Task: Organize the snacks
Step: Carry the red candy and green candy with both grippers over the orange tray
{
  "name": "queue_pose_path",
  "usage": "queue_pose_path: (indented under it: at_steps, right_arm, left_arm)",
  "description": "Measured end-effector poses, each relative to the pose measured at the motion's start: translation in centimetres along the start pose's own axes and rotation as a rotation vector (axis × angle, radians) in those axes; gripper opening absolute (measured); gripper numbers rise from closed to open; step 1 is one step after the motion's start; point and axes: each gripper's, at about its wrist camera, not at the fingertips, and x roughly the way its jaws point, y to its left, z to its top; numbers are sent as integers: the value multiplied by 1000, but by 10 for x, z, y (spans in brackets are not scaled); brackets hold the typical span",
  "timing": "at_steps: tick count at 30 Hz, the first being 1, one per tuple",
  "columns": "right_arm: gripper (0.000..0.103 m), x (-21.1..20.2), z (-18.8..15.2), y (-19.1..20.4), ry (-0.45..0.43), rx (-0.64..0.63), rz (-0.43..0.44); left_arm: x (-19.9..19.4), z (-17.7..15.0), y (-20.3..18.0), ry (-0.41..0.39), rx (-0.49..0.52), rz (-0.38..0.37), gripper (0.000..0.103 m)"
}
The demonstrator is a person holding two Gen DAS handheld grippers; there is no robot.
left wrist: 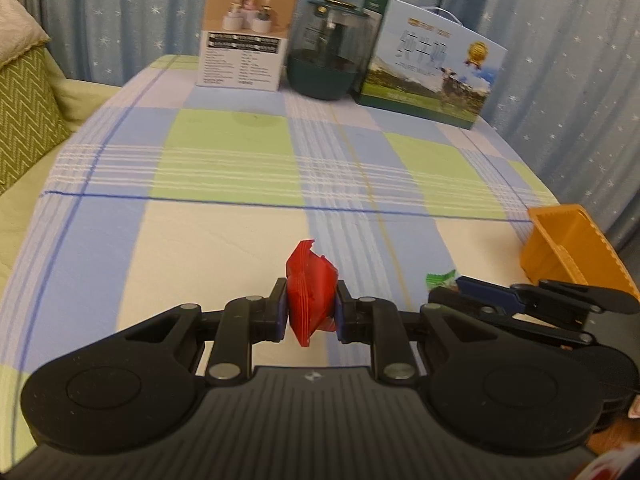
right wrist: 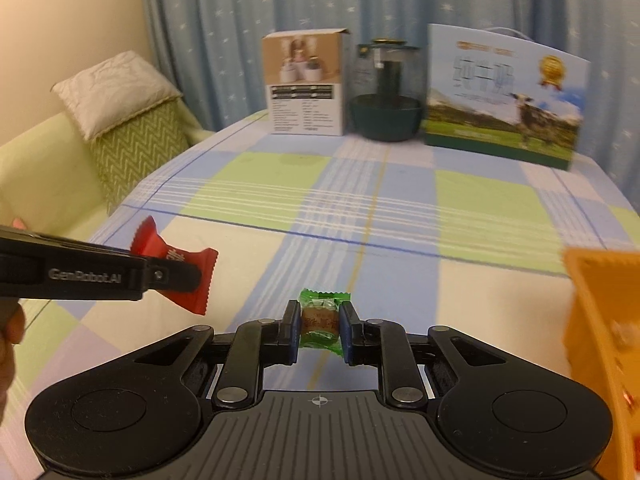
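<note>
Left gripper (left wrist: 310, 306): jaws pinch a red snack packet (left wrist: 310, 292), held on edge above the near surface (left wrist: 224, 148), long axis upright, tips up and down.
Right gripper (right wrist: 320, 328): jaws pinch a green-wrapped candy (right wrist: 320, 320), twisted ends pointing far and near.
Orange basket (left wrist: 568, 240): near right edge, right of both grippers.
Far edge: white box (left wrist: 248, 32), dark jar (left wrist: 328, 56), cow-picture carton (left wrist: 432, 64).

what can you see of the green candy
The green candy is a small sweet in a crinkly, partly clear green wrapper with a brownish centre bearing red print. It sits crosswise between the pads of the right gripper, pinched at both sides, wrapper ends flaring above and below. It appears lifted off the checked tablecloth.
</note>
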Motion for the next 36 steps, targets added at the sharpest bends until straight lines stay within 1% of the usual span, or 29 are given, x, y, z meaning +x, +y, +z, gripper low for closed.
queue_pose_path:
  at_steps: [3,6,11,15,18,22,25,36]
  right_arm:
    - [20,-21,-11,-6,2,41,-23]
    - [20,-41,-21,-9,3,51,-48]
    - [20,-72,-37,-19,14,97,-74]
    - [20,-97,-47,-25,18,130,-88]
    - [20,-117,-51,-28,12,152,-98]
    - [20,-144,-57,-33,0,181,-114]
    - [20,-163,-59,-38,-15,198,-129]
    - [21,-219,-62,-62,-61,248,-173]
  left_arm:
    - [-4,-6,-16,-1,31,-21,20]
    - [-11,-14,-31,-9,50,-34,20]
    - [-25,-32,-52,-15,25,-64,20]
    - [-42,-45,-67,-30,5,-70,20]
    - [-56,-55,-79,-34,-13,-74,20]
    - [-76,-67,-93,-36,-63,-88,20]
    - [-88,-74,-105,-27,-82,-108,20]
    - [-117,-86,-157,-25,-45,-141,20]
